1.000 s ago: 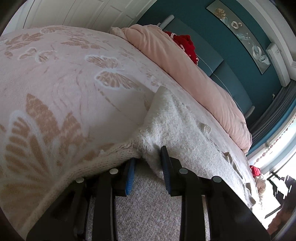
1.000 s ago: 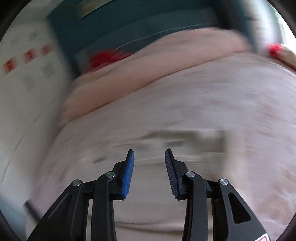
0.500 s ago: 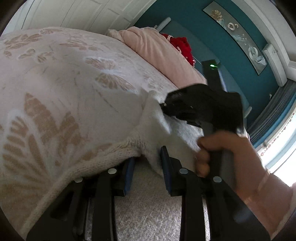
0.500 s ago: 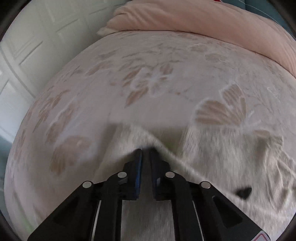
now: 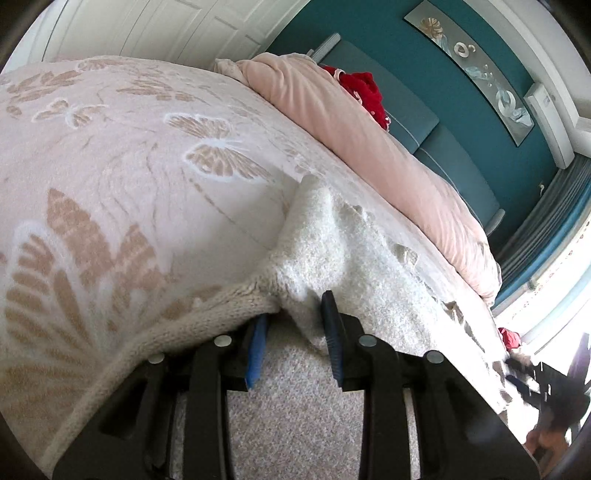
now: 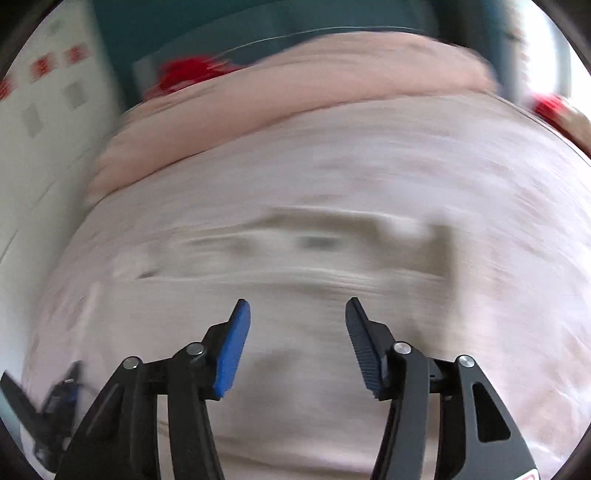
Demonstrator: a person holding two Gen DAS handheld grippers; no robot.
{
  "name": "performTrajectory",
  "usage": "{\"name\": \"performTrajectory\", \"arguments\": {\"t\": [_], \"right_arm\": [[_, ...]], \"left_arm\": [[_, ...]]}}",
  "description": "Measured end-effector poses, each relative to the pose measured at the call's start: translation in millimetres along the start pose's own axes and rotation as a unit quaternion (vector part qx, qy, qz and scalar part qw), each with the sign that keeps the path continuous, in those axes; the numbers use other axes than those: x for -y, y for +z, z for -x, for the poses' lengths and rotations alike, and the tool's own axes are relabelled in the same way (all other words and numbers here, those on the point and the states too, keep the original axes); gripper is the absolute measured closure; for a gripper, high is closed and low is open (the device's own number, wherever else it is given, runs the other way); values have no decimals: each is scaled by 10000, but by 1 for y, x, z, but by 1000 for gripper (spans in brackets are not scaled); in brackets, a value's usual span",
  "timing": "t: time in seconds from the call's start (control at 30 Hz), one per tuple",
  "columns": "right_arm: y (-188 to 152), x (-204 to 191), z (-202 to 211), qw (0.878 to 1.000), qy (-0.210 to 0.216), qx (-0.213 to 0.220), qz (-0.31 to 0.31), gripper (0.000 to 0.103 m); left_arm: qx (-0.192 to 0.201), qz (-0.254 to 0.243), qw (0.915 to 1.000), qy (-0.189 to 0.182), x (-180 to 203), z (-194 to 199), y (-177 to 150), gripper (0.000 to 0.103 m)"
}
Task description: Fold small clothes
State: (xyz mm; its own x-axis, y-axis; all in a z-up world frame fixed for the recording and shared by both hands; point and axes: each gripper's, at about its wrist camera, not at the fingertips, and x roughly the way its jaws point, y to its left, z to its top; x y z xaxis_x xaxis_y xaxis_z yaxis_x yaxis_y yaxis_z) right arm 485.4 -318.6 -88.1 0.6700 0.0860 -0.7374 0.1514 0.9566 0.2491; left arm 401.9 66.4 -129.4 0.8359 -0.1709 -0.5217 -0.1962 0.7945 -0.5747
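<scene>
item: cream knitted garment [image 5: 354, 266], fuzzy on its face with a ribbed edge, spread on a bed blanket [image 5: 122, 184]. the near end is lifted and bunched into a peak at the lower middle of the left wrist view; the rest runs away flat toward the bright window side.

holder: left gripper [image 5: 295, 332], black frame, blue pads. jaws narrowly parted with a gathered fold of the knit pinched between them; the ribbed edge drapes over the left finger and hides part of its pad. underside of the fabric hangs down between the fingers toward the camera.

second tool: right gripper [image 6: 297, 332], black frame, blue pads. jaws wide apart and opening, nothing between them. it hangs above the blanket, clear of the cloth. its view is heavily motion-blurred; a pale greyish band across the middle is probably the garment, though its outline cannot be told.

surface: blanket is pale pink with tan leaf and butterfly pattern, covering the whole bed.

adjoining: rolled pink duvet [image 5: 369, 140] along the far edge of the bed, beside a teal headboard [image 5: 417, 122]. red cloth [image 5: 364, 90] tucked behind the duvet against the headboard.

background: teal wall with a long framed picture [image 5: 476, 70]; white panelled doors [image 5: 166, 29] at upper left.
</scene>
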Motion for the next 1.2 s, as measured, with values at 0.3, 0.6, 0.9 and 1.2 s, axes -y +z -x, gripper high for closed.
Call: {"name": "performTrajectory", "arguments": {"t": [0.3,0.6,0.9,1.2], "right_arm": [[-10,32,-18,9996,-5,-269,38,92],[10,60,14,9931,752,366,-827,80],[42,114,-36,9878,155,25,-1549,91],[-20,124,23,9838,173,84,-1782,64]], "left_arm": [[-34,-33,10000,50,-1,-4,2,75],[-24,-55,10000,50,-1,-4,1,75],[-11,-60,10000,41,-2,-4,1,75],[-104,-18,9999,54,-1,-5,5,74]]}}
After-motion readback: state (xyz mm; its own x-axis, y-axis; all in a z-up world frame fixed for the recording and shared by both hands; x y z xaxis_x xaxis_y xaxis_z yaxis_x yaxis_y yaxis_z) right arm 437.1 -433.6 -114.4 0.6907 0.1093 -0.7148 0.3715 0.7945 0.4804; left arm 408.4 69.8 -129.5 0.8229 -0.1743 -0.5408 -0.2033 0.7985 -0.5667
